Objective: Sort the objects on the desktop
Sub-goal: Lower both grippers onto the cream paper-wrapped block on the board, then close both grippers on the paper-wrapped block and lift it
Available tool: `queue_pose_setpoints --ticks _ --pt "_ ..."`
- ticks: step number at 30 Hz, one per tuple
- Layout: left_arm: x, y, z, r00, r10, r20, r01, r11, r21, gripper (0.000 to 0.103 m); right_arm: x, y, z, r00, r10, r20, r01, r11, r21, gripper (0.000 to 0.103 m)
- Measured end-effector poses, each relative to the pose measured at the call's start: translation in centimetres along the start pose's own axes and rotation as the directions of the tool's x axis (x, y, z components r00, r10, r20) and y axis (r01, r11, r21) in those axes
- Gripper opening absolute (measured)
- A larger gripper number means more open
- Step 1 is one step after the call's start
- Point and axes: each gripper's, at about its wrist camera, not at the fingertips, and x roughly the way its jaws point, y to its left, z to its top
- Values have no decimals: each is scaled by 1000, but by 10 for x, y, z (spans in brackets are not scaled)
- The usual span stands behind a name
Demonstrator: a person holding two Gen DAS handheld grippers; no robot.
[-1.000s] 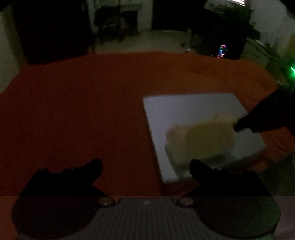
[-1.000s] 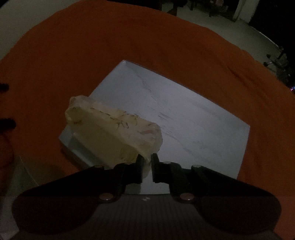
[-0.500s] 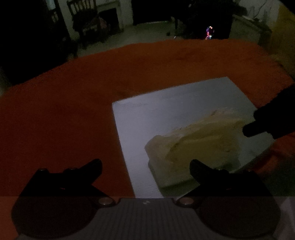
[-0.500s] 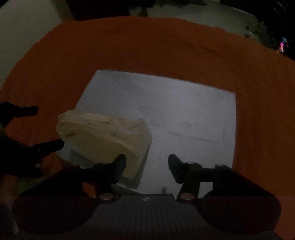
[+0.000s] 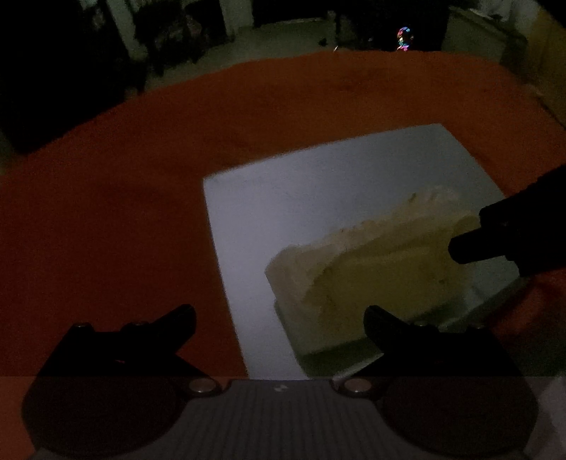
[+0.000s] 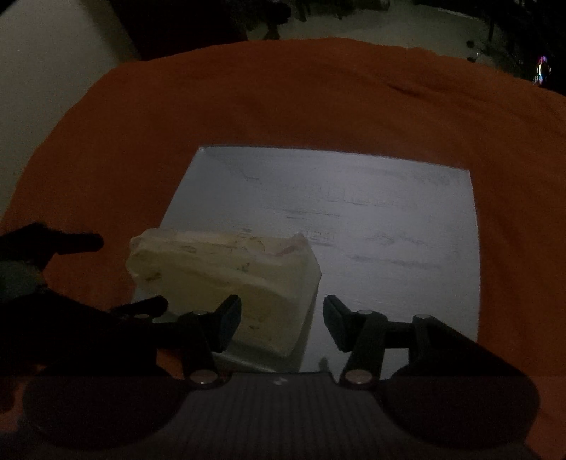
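A pale yellow soft pack (image 5: 375, 269) lies on the near corner of a white square board (image 5: 318, 187) on the orange cloth. In the right wrist view the pack (image 6: 226, 272) sits at the board's (image 6: 353, 212) near left corner. My left gripper (image 5: 279, 318) is open and empty, with its right finger just in front of the pack. My right gripper (image 6: 281, 318) is open and empty just above the pack's near end; it shows as a dark shape (image 5: 495, 237) at the right in the left wrist view.
The orange cloth (image 6: 283, 99) covers the whole table around the board. The left gripper's dark fingers (image 6: 70, 244) reach in from the left in the right wrist view. Beyond the table's far edge lie a dim floor and dark furniture (image 5: 169, 32).
My right gripper has opened and let go of the pack, which now rests on the board. The left gripper has come closer to the pack.
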Motion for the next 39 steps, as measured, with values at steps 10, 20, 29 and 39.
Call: queue_pose_setpoints --ticks 10,20,29,39 --pt "3 15 7 998 -65 -6 64 995 -81 93 6 -3 -4 996 -84 33 84 996 12 56" --pt "8 22 9 995 -100 13 101 984 -150 65 7 -1 -2 995 -65 70 65 998 4 23" --pt "10 31 9 981 -189 43 194 959 -207 12 8 2 -8 999 -26 40 26 1000 -5 7" --pt "-26 38 34 964 -252 90 266 937 -226 12 -36 -3 12 998 -5 68 2 999 37 7"
